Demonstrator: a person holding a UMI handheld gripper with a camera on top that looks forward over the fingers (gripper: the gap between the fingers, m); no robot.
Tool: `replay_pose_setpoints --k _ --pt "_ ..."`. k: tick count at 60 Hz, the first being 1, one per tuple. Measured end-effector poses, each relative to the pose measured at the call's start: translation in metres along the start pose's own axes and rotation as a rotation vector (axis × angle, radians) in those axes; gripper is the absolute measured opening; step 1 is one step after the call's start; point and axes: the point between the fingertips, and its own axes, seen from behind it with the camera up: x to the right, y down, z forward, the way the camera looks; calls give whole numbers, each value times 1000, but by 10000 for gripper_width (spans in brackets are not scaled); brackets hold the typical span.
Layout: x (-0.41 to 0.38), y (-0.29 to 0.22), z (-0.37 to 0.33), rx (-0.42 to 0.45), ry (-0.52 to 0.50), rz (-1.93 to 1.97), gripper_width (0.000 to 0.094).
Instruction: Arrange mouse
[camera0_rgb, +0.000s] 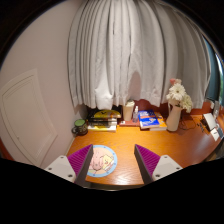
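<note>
desk (150, 140): smooth wood | curtains (125, 50): cloth | books (103, 120): paper

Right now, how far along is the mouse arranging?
Nothing looks done yet. The gripper hangs open above the orange desk, holding nothing, with a round mouse pad showing between its fingers. No mouse is in view, so finding it, gripping it and placing it are all left. Books and a vase of flowers stand at the desk's back.

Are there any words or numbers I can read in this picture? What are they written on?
None can be read.
Books stacked by the curtain: spine print too small to read.
Blue book near the vase of flowers: cover print too blurred.
Round mat on the desk between the open gripper fingers: a drawing, no letters visible.
</note>
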Motion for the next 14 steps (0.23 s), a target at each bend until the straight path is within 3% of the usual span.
replay_pose_setpoints --k 14 --pt "16 19 -15 -12 16 33 825"
